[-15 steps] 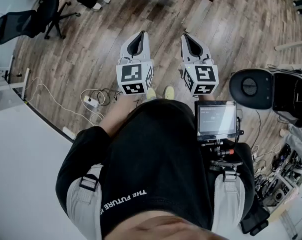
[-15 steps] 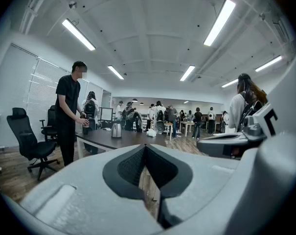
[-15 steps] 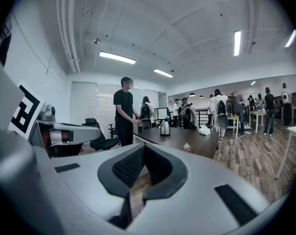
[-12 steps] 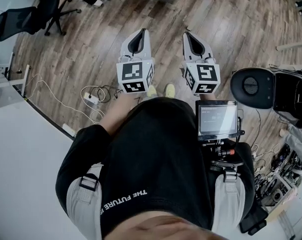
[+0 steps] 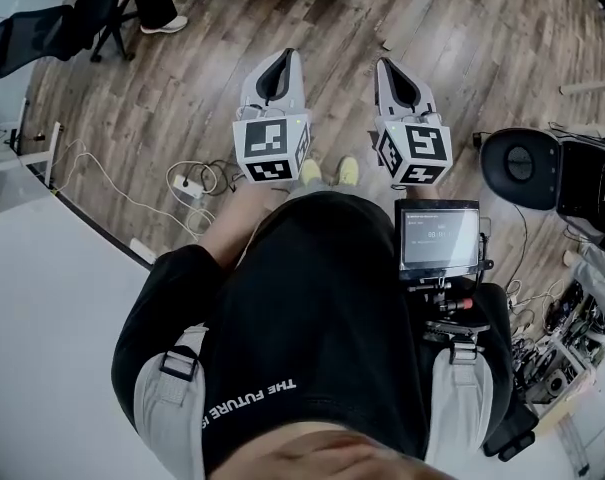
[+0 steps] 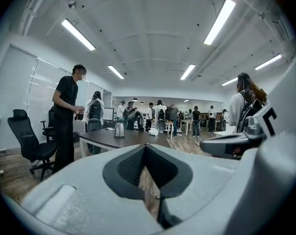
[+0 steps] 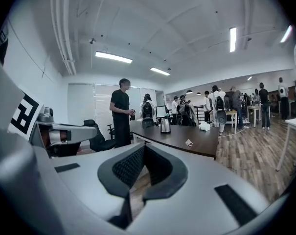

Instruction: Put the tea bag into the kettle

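My left gripper [image 5: 279, 60] and right gripper [image 5: 389, 66] are held side by side at waist height over the wooden floor, both shut with nothing between the jaws. Far ahead in the right gripper view stands a dark table [image 7: 206, 142] with a steel kettle [image 7: 165, 125] on it and a small tea bag [image 7: 189, 143] lying nearer the table's front edge. The left gripper view shows the same table [image 6: 103, 139] and kettle [image 6: 119, 129] in the distance beyond my left gripper [image 6: 146, 148]. My right gripper [image 7: 144, 148] points toward the table from well short of it.
A person in black [image 6: 67, 116] stands at the table's left end, and several people stand behind it. A white bundle [image 7: 204, 126] lies on the table. On the floor are a power strip with cables [image 5: 187, 188], an office chair [image 5: 42, 38] and a black seat [image 5: 522, 165].
Both grippers have shifted slightly up and forward in the head view, still shut and side by side. The floor below has slid a little as the person moves.
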A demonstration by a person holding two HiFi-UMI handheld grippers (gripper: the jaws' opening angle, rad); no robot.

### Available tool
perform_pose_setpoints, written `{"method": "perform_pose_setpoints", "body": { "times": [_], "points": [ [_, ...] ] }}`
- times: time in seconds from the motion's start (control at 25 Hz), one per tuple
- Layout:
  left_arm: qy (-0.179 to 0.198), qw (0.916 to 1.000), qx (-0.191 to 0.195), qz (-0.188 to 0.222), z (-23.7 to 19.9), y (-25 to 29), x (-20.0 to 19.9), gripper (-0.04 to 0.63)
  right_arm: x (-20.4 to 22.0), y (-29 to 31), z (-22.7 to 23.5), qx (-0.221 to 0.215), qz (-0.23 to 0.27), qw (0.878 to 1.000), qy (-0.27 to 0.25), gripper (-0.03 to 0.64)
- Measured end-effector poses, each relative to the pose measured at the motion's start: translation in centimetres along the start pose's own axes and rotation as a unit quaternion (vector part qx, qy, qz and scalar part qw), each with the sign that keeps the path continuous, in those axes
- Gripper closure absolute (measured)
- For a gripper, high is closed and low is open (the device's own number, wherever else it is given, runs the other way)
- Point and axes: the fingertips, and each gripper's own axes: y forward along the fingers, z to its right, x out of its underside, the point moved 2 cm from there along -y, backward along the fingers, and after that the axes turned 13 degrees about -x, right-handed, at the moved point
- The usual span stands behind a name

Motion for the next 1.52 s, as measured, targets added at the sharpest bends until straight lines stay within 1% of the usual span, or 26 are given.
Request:
{"method": "perform_pose_setpoints", "body": {
  "times": [0.2, 0.32, 0.48, 0.64, 0.8, 1.0, 1.16, 1.36, 1.52],
  "points": [
    [-0.009, 1.0000, 0.002, 0.001, -3.0, -0.2, 0.7, 0.592, 0.6, 1.6, -2.2, 0.005, -0.006, 1.000, -0.009, 0.611],
    [-0.018, 0.9998, 0.007, 0.003, -4.4, -0.4, 0.8, 0.592, 0.5, 2.3, -3.2, 0.012, -0.009, 1.000, -0.024, 0.611],
    [-0.023, 0.9997, 0.009, 0.002, -5.4, -0.1, 1.0, 0.592, 0.2, 3.0, -3.6, 0.016, -0.010, 0.999, -0.030, 0.611],
    [-0.026, 0.9996, 0.009, 0.001, -5.4, 0.4, 1.2, 0.592, 0.3, 3.2, -3.1, 0.015, -0.011, 0.999, -0.031, 0.611],
    [-0.023, 0.9997, 0.008, 0.003, -4.7, 1.7, 0.9, 0.592, 0.1, 3.9, -1.8, 0.009, -0.009, 0.999, -0.035, 0.611],
    [-0.014, 0.9999, -0.001, 0.007, -3.7, 4.2, 0.0, 0.592, -0.6, 5.2, 1.1, 0.002, 0.000, 1.000, -0.031, 0.611],
    [-0.003, 0.9999, 0.000, 0.015, -1.8, 6.8, -1.3, 0.592, -1.5, 6.5, 4.1, -0.007, 0.010, 0.999, -0.030, 0.611],
    [0.012, 0.9996, 0.003, 0.023, 0.6, 11.3, -3.4, 0.592, -3.2, 8.4, 8.9, -0.011, 0.020, 0.999, -0.030, 0.611],
    [0.016, 0.9993, 0.009, 0.033, 1.2, 12.0, -3.6, 0.592, -3.2, 8.5, 9.4, -0.013, 0.022, 0.999, -0.038, 0.611]
  ]
}}
